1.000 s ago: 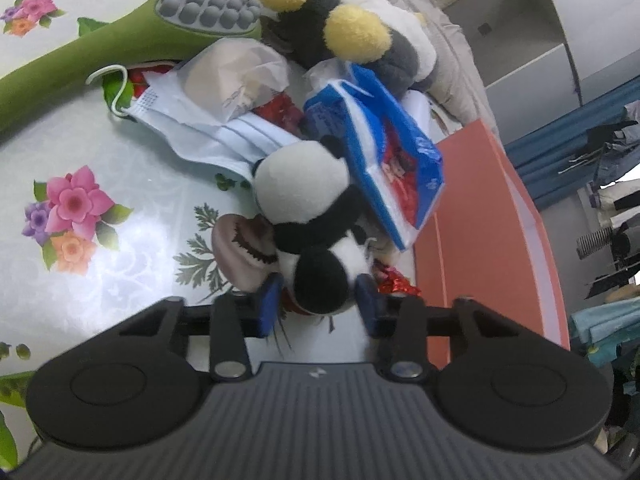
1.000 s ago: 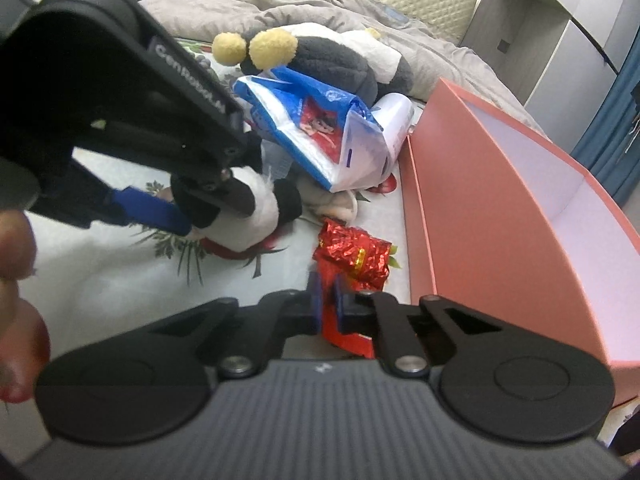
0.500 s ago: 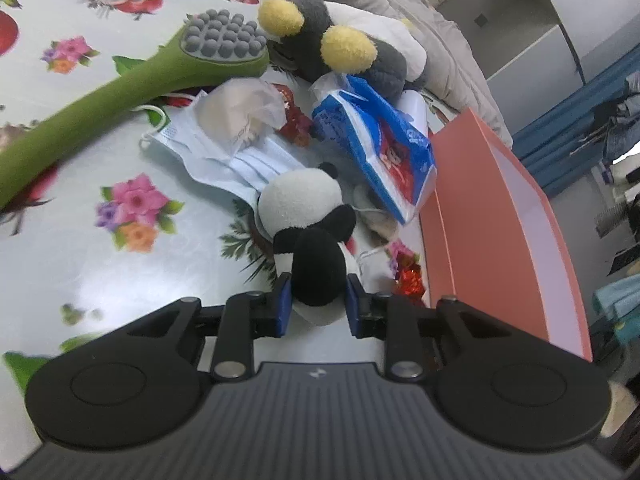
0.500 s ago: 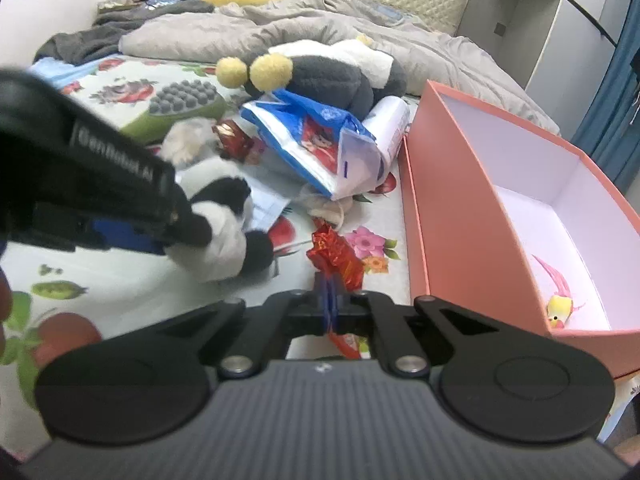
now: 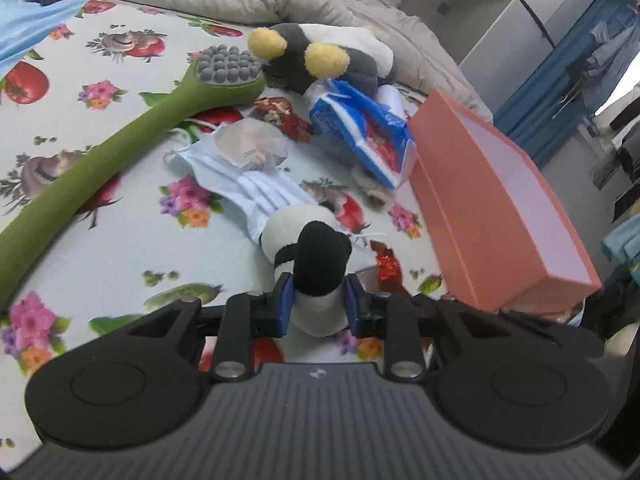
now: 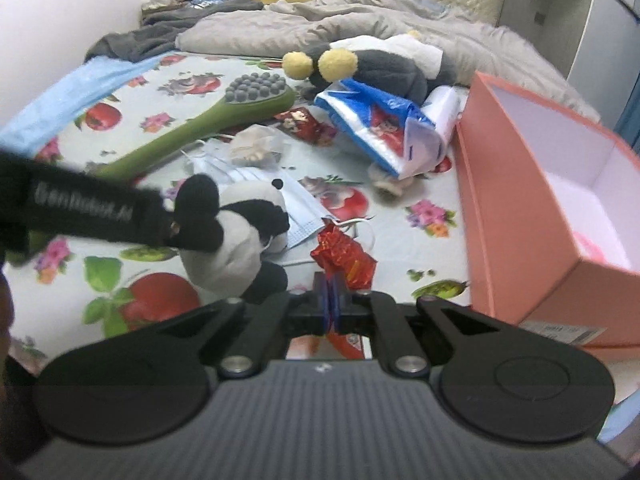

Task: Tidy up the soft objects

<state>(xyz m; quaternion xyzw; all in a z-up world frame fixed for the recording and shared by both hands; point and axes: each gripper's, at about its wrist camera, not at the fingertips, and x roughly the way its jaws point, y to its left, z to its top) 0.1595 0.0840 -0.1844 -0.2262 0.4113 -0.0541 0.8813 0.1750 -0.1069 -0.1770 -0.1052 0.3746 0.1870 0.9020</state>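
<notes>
My left gripper (image 5: 316, 306) is shut on a small black-and-white panda plush (image 5: 310, 258), lifted off the flowered sheet; the same panda plush (image 6: 236, 228) hangs at the left of the right wrist view, held by the left gripper's black fingers (image 6: 100, 216). My right gripper (image 6: 331, 300) is shut on a crinkled red foil wrapper (image 6: 344, 254), raised above the sheet. An open salmon-pink box (image 6: 532, 216) stands to the right; the same box (image 5: 492, 200) shows its pale inside. A grey plush with yellow pompoms (image 5: 320, 60) lies further back.
On the flowered sheet (image 5: 100, 240) lie a long green massage brush (image 5: 120, 148), a blue face mask (image 5: 256, 188), a clear bag (image 5: 250, 146), a blue-and-white plastic pack (image 5: 364, 136) and another red wrapper (image 5: 284, 114). A grey duvet (image 6: 360, 20) bunches at the back.
Both grippers have risen and pulled back from the pile. The panda came up off the sheet in the left gripper, and the red wrapper lifted with the right one.
</notes>
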